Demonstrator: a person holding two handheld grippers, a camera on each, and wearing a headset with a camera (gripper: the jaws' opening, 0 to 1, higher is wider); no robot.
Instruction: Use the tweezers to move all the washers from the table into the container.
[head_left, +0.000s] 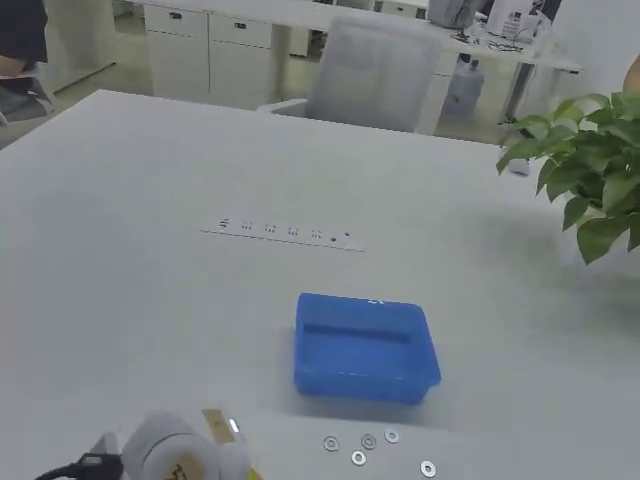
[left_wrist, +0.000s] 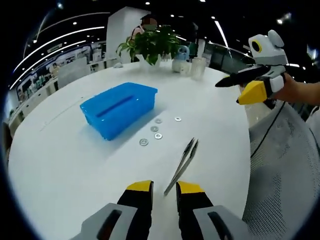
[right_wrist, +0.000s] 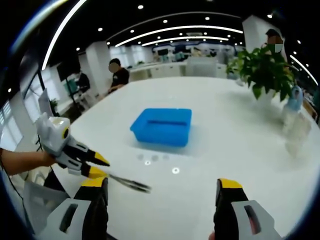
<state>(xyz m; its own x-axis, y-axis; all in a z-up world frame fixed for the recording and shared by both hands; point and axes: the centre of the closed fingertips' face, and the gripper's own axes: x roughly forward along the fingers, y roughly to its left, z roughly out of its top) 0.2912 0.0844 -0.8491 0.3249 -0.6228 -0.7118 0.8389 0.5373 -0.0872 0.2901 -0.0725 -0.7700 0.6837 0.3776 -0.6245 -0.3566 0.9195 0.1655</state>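
Left tongs (left_wrist: 165, 187) clench tweezers (left_wrist: 182, 161), right tongs (right_wrist: 161, 183) gape, and head view catches washers (head_left: 358, 458) beside container (head_left: 365, 386).

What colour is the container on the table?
The container is plain blue; it shows best in the head view.

Left gripper (left_wrist: 164, 186) pinches the tweezers (left_wrist: 184, 159); right gripper (right_wrist: 161, 183) has its fingers (right_wrist: 96, 192) spread wide.

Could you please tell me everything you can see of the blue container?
The container is a shallow, rectangular, open-topped blue tray, plastic by its look, with rounded corners and a thin rim. It sits level on the white table and looks empty. Five washers lie on the table beside its near wall, not touching it. Nothing else touches it.
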